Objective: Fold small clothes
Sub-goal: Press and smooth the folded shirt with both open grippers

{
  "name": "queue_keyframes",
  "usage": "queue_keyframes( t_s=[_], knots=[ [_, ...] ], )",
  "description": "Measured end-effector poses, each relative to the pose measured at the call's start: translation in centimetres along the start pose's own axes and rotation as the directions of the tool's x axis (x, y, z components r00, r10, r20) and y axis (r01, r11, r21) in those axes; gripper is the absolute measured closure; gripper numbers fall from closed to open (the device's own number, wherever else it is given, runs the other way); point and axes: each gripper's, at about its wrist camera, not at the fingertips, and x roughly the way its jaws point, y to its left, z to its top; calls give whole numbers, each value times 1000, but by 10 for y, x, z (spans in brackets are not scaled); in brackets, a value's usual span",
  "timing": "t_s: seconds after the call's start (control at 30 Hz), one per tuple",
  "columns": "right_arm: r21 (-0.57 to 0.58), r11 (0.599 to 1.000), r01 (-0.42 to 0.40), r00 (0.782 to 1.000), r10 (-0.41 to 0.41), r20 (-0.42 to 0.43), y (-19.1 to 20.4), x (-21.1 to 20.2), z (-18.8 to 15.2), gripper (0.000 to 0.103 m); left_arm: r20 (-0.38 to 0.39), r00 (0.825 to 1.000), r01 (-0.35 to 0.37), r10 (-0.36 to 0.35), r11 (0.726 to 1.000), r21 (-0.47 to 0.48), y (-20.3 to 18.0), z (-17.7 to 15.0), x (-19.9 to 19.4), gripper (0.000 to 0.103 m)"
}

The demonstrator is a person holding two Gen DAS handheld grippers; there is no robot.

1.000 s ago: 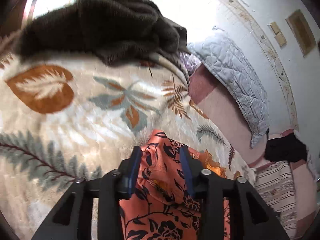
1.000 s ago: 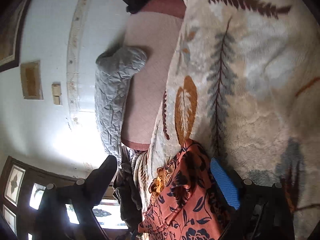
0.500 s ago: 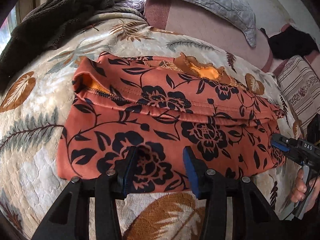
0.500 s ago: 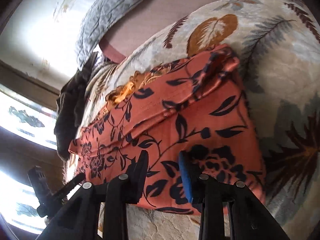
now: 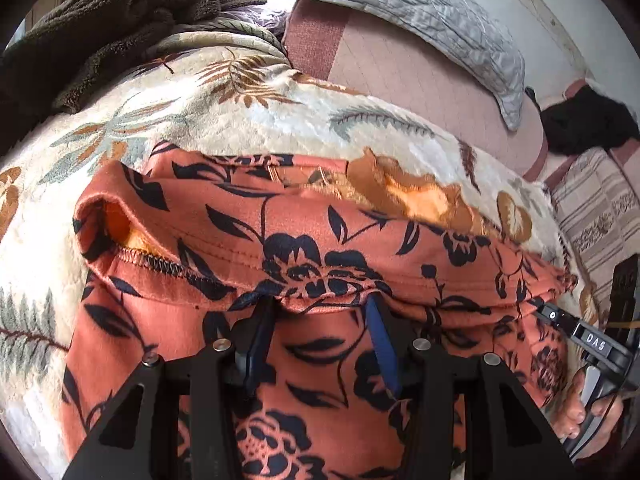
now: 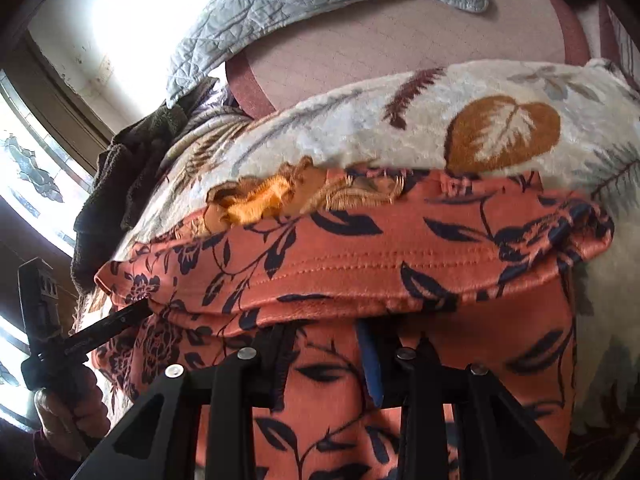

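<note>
An orange floral garment (image 5: 360, 240) lies folded on a leaf-print blanket (image 5: 248, 120), its upper flap hiding the fingertips of both claws; the left gripper (image 5: 320, 312) and right gripper (image 6: 324, 332) reach under that fold with cloth between their jaws, though whether either is clamped cannot be told. Bare blanket lies beyond the garment's far edge and at both ends

A cream plush blanket (image 5: 248, 120) printed with rust and grey-green leaves covered the bed. A dark brown fuzzy throw (image 5: 100, 28) lay bunched at its far left corner. Beyond it, a grey quilted pillow (image 5: 420, 16) rested on a pink sheet (image 5: 400, 76), near a black cloth (image 5: 584, 120) and striped fabric (image 5: 596, 208).
</note>
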Motion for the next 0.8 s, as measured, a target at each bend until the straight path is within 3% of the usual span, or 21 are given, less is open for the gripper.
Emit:
queue_keyframes(
  t_s=[0.07,0.17,0.27,0.37,0.57,0.67,0.73,0.77,0.8],
  knots=[
    [23,1000,-6,998,4,65,-2,3,21,70,33,999,21,-19,998,-57,3,18,5,55],
    [77,997,-1,992,-9,126,-11,12,51,70,101,995,-5,14,996,-91,4,44,9,55],
    [102,994,31,988,-46,145,-24,24,68,70,171,983,-37,64,986,-160,14,65,13,55],
    [142,989,31,989,-51,137,-35,31,73,70,165,981,-63,98,976,-208,20,72,22,56],
    [150,987,-55,988,33,148,-23,12,63,70,133,981,-127,139,987,-95,-6,53,8,56],
    [146,984,-105,993,95,74,-6,11,42,69,93,978,-182,187,982,-51,-17,27,-1,55],
    [143,987,-79,997,80,-7,4,21,23,69,30,963,-268,267,963,23,-24,5,2,55],
    [132,990,-37,996,47,-71,8,30,13,68,-6,950,-312,313,948,57,-25,-7,6,55],
    [113,994,-2,996,12,-84,12,33,4,68,-23,944,-327,330,942,81,-25,-18,8,55]
  ],
)
